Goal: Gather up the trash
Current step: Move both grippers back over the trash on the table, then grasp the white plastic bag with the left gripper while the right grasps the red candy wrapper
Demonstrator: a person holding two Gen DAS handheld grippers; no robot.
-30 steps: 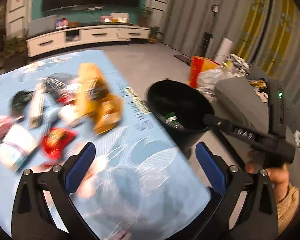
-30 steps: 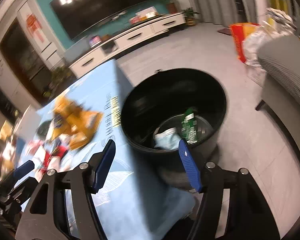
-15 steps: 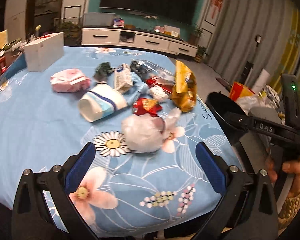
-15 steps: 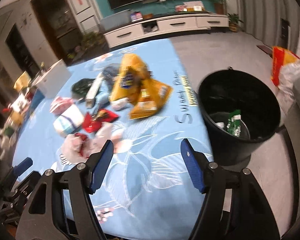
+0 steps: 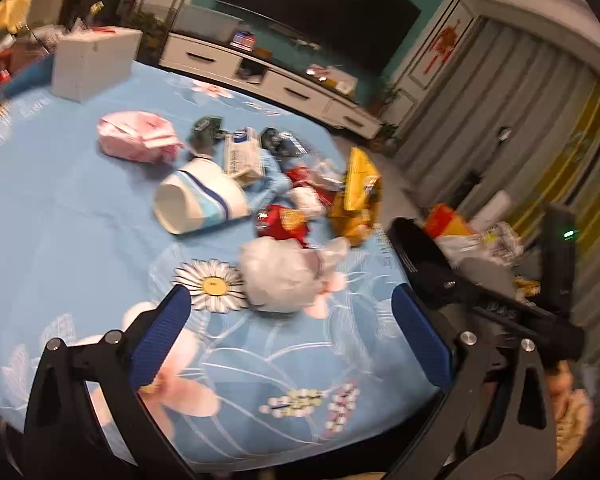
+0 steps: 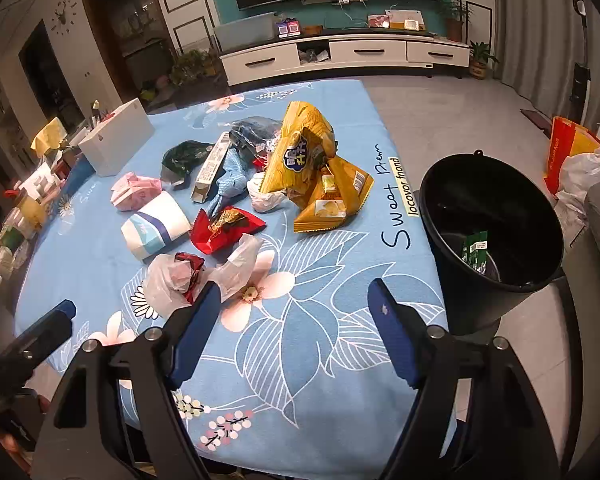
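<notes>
Both claws now over littered table (image 6: 340,360), right claw (image 6: 296,312) opening wider, empty

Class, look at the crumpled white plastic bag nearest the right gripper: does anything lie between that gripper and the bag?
Nothing visible does. The right gripper, jaws just opened further and empty, faces the white plastic bag across bare tablecloth; the other litter lies beyond it.

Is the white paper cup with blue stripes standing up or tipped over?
Tipped over: the paper cup lies on its side on the tablecloth.
</notes>
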